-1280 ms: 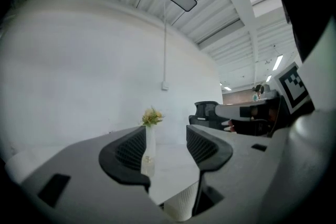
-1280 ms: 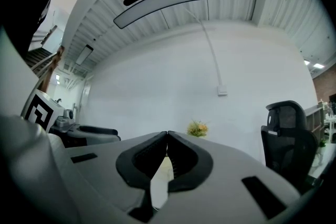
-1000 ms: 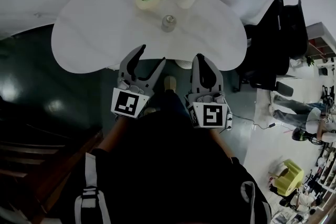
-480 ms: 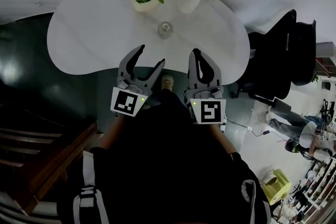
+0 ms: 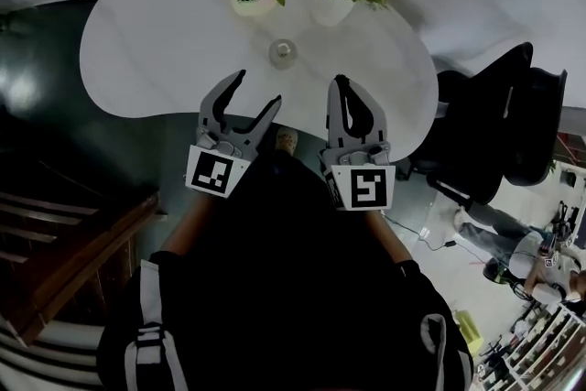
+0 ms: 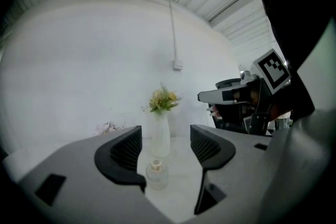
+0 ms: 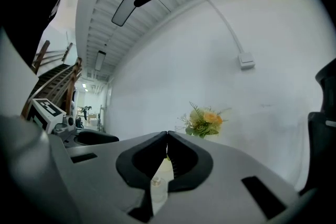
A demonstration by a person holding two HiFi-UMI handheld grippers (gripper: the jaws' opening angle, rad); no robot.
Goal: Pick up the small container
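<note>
Left tongs [image 5: 258, 88] spread slightly wider, left tongs and right tongs [image 5: 341, 83] advanced over the surface [image 5: 156, 50] edge, small container [image 5: 282, 53] nearer left tongs.

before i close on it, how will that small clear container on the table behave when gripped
The small container looks like clear glass with smooth rounded sides, so it is probably slippery and could twist in a grip. It is squat with a narrow neck, so it likely sits stable on the table rather than tipping. If it is glass, a drop could break it.
</note>
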